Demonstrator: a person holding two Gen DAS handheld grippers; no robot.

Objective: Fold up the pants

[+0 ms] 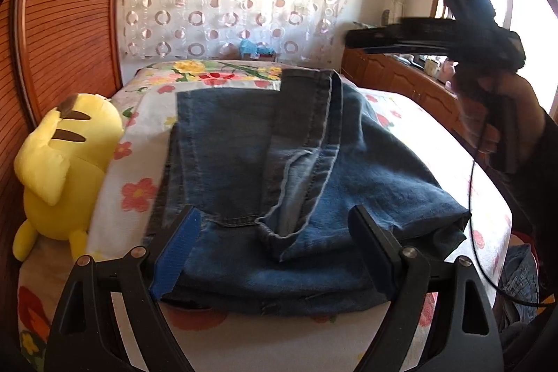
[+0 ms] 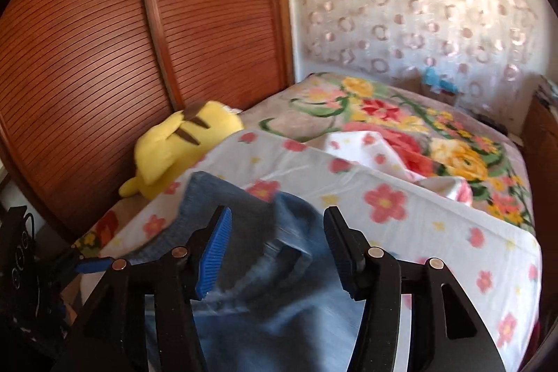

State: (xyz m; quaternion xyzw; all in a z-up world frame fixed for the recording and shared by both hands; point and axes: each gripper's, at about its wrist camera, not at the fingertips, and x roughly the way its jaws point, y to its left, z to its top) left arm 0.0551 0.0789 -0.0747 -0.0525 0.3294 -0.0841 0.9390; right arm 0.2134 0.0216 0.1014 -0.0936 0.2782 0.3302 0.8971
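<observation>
Blue denim pants [image 1: 279, 169] lie folded in a thick stack on the white floral sheet [image 1: 139, 135] of the bed. My left gripper [image 1: 275, 225] is open, its fingers wide apart over the near edge of the stack, holding nothing. My right gripper [image 2: 277, 246] is open and empty, raised above the pants [image 2: 265, 302], which look blurred below it. In the left wrist view the right gripper [image 1: 401, 37] shows as a dark blurred shape high at the right, held by a hand.
A yellow plush toy [image 1: 59, 162] lies at the bed's left edge against the brown slatted wardrobe doors [image 2: 104, 40]. A flowered blanket [image 2: 401, 128] covers the far end of the bed. A wooden cabinet [image 1: 401, 79] runs along the right side under a window.
</observation>
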